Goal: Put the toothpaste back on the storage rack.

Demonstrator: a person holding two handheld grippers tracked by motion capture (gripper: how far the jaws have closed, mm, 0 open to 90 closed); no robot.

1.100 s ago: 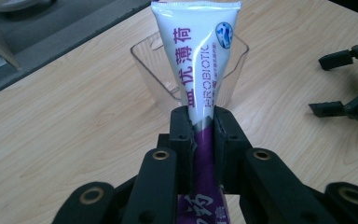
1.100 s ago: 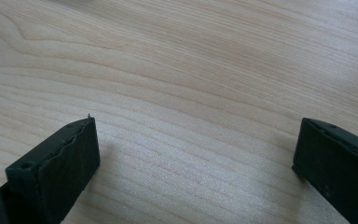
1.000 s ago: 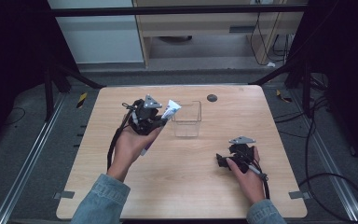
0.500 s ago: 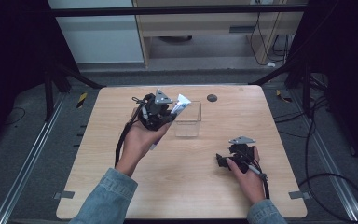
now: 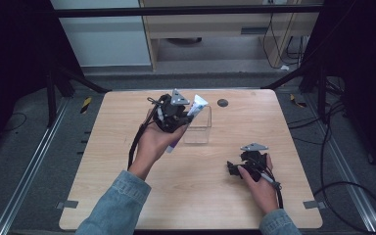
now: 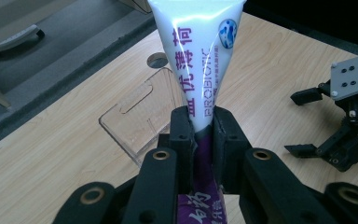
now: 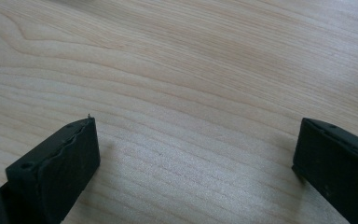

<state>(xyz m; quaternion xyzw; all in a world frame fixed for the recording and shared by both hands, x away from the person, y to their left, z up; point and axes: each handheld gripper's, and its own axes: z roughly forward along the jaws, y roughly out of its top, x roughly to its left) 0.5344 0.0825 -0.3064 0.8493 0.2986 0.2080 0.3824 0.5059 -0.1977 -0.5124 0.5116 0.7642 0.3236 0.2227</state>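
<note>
Your left gripper (image 6: 201,123) clamps its fingers on the toothpaste tube (image 6: 198,56); your right gripper (image 7: 196,154) has its fingers spread apart above the surface (image 7: 191,70).

L gripper (image 5: 175,113) w/ tube (image 5: 191,117) above box (image 5: 199,128)

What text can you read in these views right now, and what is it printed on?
"PROBIOTIC": purple letters running along the white toothpaste tube clamped in the left gripper.
Purple Chinese characters beside it on the tube; I read "薄荷", the rest uncertain.
White characters on the tube's purple lower part: cut off, unreadable.
Small line beside "PROBIOTIC": too small to read.
</note>
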